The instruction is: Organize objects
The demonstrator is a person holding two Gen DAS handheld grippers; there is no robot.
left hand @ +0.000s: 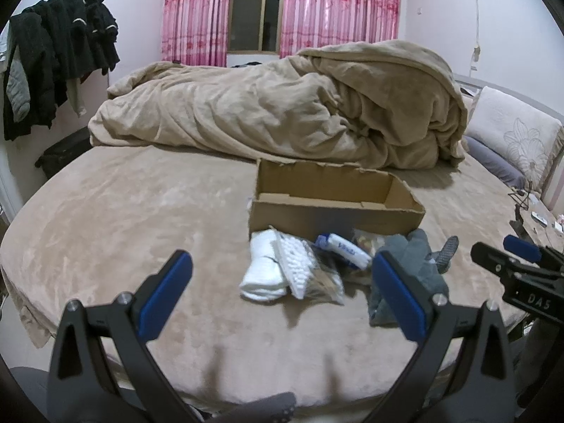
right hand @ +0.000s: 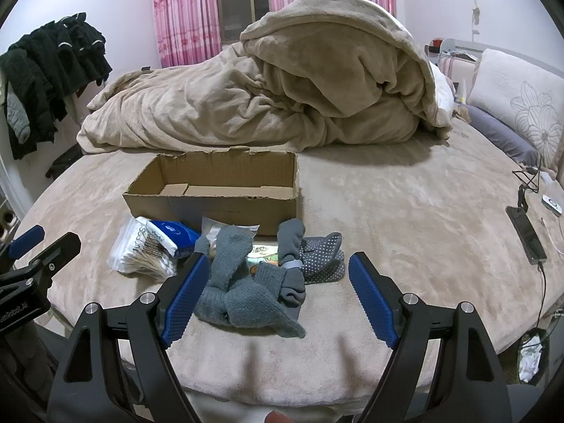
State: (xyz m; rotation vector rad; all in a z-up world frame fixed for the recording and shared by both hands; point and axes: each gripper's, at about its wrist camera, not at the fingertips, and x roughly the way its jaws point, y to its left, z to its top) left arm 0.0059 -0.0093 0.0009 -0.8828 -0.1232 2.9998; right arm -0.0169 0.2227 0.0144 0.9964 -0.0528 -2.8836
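Socks (right hand: 246, 285), grey, lie heaped on the bed (right hand: 405, 211) at 6 o'clock of the box (right hand: 215, 190), white socks (left hand: 264, 271) and swabs (right hand: 141, 250) at their 9 o'clock. Left claw (left hand: 282, 292) and right claw (right hand: 278, 292) both gape wide, holding nothing.

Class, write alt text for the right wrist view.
An open gripper hovers over grey socks on a beige bed; behind lie cotton swabs, a tissue pack and an empty cardboard box.
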